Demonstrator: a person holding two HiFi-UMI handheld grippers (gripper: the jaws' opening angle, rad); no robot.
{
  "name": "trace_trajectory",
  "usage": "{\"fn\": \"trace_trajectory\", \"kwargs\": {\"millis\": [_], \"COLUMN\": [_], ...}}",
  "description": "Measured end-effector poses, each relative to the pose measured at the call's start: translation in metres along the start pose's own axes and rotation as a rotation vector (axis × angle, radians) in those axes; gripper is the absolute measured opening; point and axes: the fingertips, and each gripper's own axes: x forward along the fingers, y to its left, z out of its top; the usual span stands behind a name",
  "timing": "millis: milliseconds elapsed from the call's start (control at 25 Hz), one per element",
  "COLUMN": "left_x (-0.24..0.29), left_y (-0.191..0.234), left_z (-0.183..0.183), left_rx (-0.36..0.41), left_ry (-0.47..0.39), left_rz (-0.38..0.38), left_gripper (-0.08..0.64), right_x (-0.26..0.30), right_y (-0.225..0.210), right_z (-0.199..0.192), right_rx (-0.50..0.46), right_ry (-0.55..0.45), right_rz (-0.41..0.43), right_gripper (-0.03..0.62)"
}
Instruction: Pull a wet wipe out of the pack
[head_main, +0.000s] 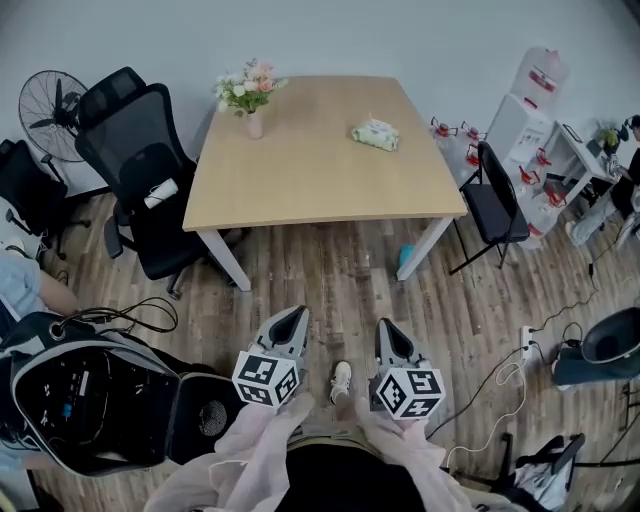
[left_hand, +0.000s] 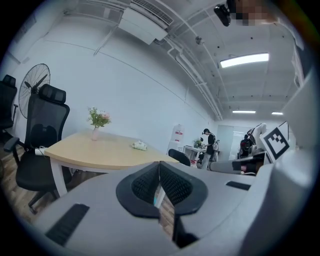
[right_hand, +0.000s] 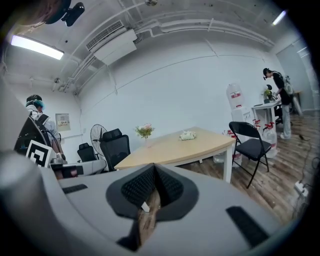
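Observation:
The wet wipe pack (head_main: 376, 134), pale green and white, lies on the far right part of the light wooden table (head_main: 320, 180). It shows small in the left gripper view (left_hand: 139, 145) and in the right gripper view (right_hand: 188, 135). My left gripper (head_main: 294, 316) and right gripper (head_main: 386, 327) hang side by side over the wooden floor, well short of the table's near edge. Both point at the table with jaws shut and nothing between them. In their own views the left gripper (left_hand: 159, 165) and right gripper (right_hand: 154, 168) show their tips touching.
A vase of flowers (head_main: 250, 95) stands at the table's far left. Black office chairs (head_main: 140, 170) and a fan (head_main: 50, 105) are left of the table, a folding chair (head_main: 497, 200) right. An open black bag (head_main: 90, 400) lies at my left, cables (head_main: 500, 390) at my right. A person (right_hand: 276, 95) stands far right.

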Motion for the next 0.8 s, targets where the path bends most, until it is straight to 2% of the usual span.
{"fn": "trace_trajectory", "kwargs": {"millis": [800], "left_x": [0.129], "left_y": [0.023], "left_z": [0.021], "left_rx": [-0.005], "left_ry": [0.0], "left_rz": [0.048], "left_gripper": [0.014], "right_x": [0.102], "right_y": [-0.086], "right_z": [0.047], "right_rx": [0.004], "right_ry": [0.018], "right_rz": [0.033], "right_gripper": [0.012]}}
